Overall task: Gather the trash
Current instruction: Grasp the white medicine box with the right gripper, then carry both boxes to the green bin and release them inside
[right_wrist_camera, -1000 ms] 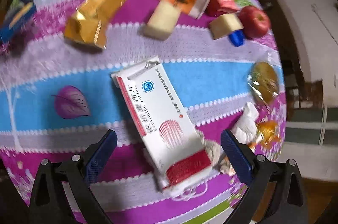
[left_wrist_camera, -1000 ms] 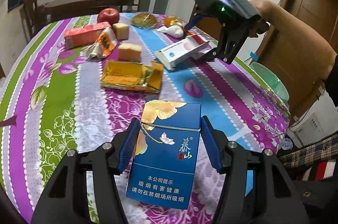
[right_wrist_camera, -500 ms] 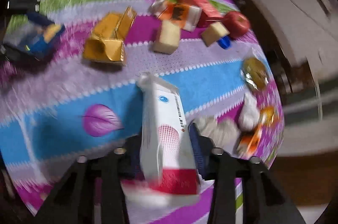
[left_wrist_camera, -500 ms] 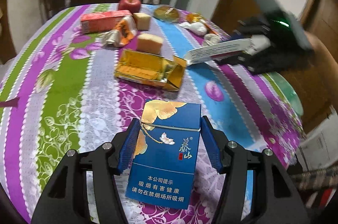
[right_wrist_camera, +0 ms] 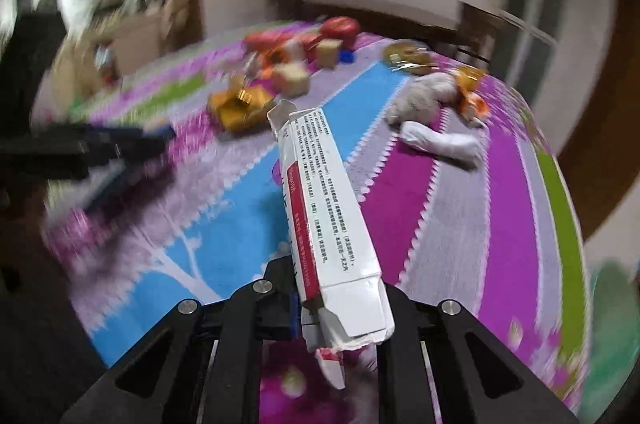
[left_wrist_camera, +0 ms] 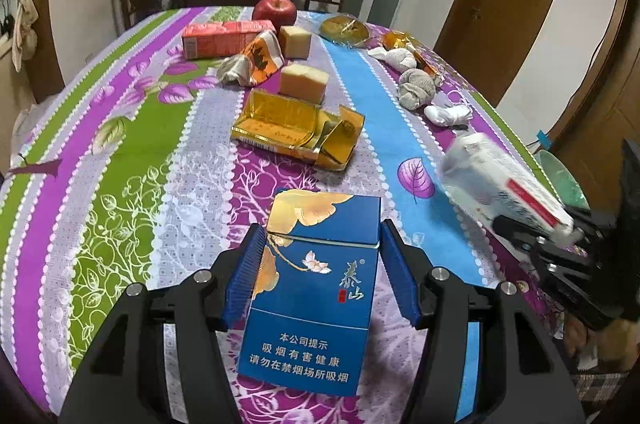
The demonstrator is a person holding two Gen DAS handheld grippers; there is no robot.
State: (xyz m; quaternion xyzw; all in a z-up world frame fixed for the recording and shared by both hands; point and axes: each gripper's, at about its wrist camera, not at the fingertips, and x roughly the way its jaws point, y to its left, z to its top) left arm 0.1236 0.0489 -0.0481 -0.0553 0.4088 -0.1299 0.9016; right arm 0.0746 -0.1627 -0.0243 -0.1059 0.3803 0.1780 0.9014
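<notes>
Left gripper point(left_wrist_camera: 320, 278) fingers clamp a stiff, light blue cigarette pack point(left_wrist_camera: 316, 288); right gripper point(right_wrist_camera: 340, 304) pinches a crushable white carton point(right_wrist_camera: 324, 208) at its end

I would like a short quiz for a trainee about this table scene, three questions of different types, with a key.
1. True or false: the left gripper holds the blue pack.
2. What does the right gripper hold? A) the apple B) the white box C) the gold box
3. Fill in: the white box is ____ the tablecloth, not lying on it.

Key: 1 true; 2 B; 3 above
</notes>
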